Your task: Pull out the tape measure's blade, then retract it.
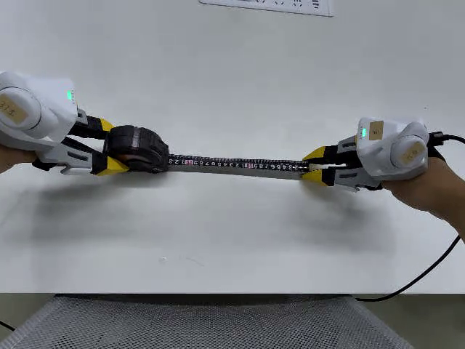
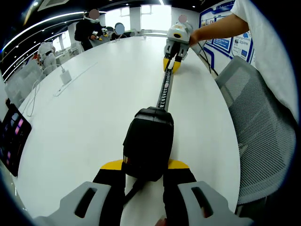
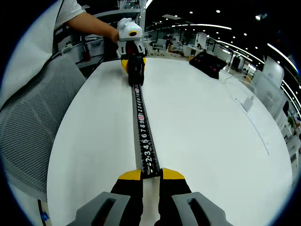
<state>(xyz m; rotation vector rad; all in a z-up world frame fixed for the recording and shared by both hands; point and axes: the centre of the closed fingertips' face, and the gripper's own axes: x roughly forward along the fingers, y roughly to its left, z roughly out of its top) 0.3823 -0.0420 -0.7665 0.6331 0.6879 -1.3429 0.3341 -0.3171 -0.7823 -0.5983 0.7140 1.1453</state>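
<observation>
Two grips: left fingers (image 2: 112, 165) clamp the tape measure case (image 2: 148, 141); right fingers (image 3: 129, 175) pinch the blade (image 3: 143, 132) tip.

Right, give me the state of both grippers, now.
Left gripper: closed on the black plastic tape measure case.
Right gripper: closed on the tip of the black numbered metal blade.

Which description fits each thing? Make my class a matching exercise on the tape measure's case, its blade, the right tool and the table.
Things:
1 case
2 blade
3 right tool
4 table

Descriptions:
A white
B shut on the blade's tip
C black, clamped in the left tool
D pulled out, spanning between the two tools

Pairs: 1-C, 2-D, 3-B, 4-A.
</observation>
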